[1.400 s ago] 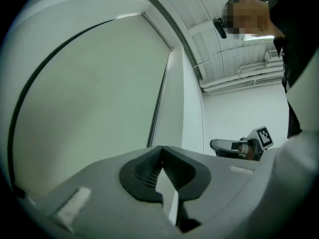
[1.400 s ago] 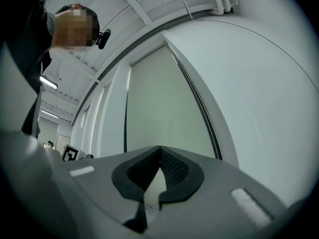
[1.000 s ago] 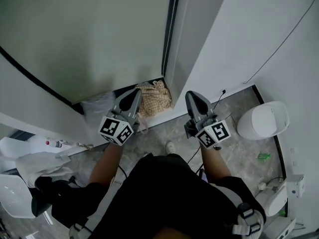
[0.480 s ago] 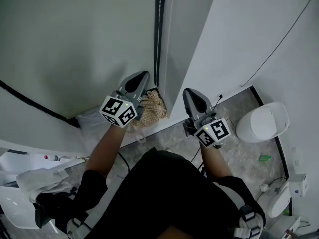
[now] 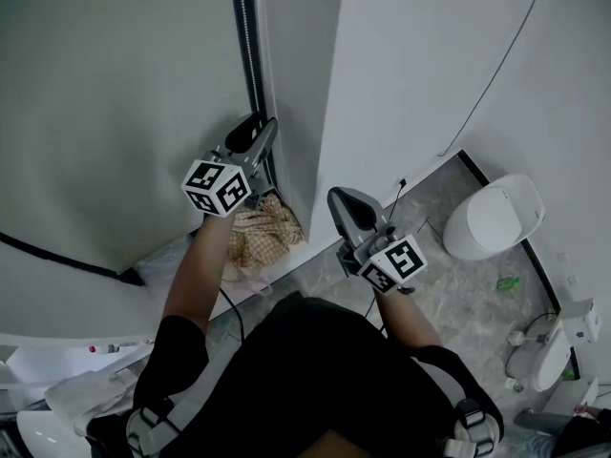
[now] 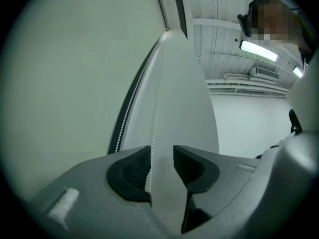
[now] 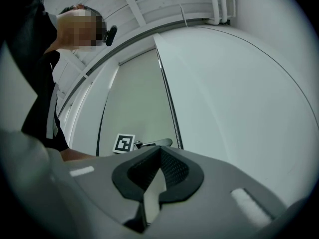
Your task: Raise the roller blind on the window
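Note:
The roller blind (image 5: 124,93) is a pale grey-green sheet covering the window, with a dark vertical frame (image 5: 244,36) at its right edge. Its white bead chain (image 6: 155,118) hangs down beside that edge, with a second strand (image 6: 124,118) further left. My left gripper (image 5: 256,132) is raised at the frame. Its jaws (image 6: 162,152) have just been opening, and the chain strand runs through the gap close to the left pad, unpressed. My right gripper (image 5: 342,201) hangs lower, off the white wall, shut on nothing (image 7: 159,151).
A checked cloth (image 5: 260,232) lies bunched on the floor below the window edge. A white lidded bin (image 5: 492,216) stands at the right by the wall, and a thin cable (image 5: 496,74) runs up the white wall. A small green item (image 5: 508,282) lies on the tiles.
My left gripper has risen and moved right from over the checked cloth to the dark window frame. The right gripper has shifted slightly left.

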`<state>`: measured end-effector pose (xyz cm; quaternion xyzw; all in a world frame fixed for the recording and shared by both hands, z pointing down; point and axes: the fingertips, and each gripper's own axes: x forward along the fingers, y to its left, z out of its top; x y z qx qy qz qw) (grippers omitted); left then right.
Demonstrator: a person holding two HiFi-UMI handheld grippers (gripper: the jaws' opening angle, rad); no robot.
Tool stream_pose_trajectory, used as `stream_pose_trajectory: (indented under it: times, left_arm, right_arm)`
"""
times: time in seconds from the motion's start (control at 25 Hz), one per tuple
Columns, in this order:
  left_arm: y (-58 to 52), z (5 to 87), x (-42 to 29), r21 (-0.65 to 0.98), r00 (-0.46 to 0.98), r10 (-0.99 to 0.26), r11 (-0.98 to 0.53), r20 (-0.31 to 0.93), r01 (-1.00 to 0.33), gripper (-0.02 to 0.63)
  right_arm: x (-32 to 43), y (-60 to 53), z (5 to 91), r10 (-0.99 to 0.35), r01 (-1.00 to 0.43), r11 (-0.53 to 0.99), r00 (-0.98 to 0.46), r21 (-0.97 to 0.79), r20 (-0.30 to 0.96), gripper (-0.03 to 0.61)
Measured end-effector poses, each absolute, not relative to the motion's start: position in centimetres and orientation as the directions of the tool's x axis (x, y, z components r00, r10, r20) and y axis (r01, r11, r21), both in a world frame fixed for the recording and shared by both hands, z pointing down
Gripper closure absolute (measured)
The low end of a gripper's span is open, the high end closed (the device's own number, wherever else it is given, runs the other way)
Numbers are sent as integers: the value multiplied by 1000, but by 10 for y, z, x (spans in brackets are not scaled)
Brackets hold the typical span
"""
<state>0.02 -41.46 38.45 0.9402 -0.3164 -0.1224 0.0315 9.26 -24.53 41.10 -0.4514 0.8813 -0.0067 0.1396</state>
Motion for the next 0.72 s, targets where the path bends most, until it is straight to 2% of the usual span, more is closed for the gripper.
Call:
stream_pose_trajectory:
  times: [0.08, 0.32, 0.6, 0.64, 0.68, 0.72]
  left_arm:
    - [-426, 380, 11, 106, 789, -582, -813, -196, -573, 466]
    - [-446, 368, 14, 153, 772, -575, -818, -271, -555, 466]
    - [-441, 361, 27, 210, 794, -506, -863, -337, -460, 469]
    - [-440, 361, 26, 216, 791, -510, -860, -338, -462, 486]
    - [-439, 361, 24, 217, 787, -516, -857, -338, -468, 566]
    - [-438, 360, 22, 213, 785, -520, -854, -336, -474, 598]
  right_arm:
    - [96, -246, 412, -800, -797, 589, -553, -132, -234, 574]
    - [108, -241, 416, -819, -816, 561, -523, -136, -235, 574]
    - [118, -240, 415, -826, -823, 550, -511, -144, -237, 574]
    - [119, -239, 415, -826, -822, 550, -511, -144, -238, 574]
    - [119, -240, 414, -825, -822, 551, -511, -145, -239, 574]
    - [119, -241, 414, -824, -820, 553, -513, -146, -241, 574]
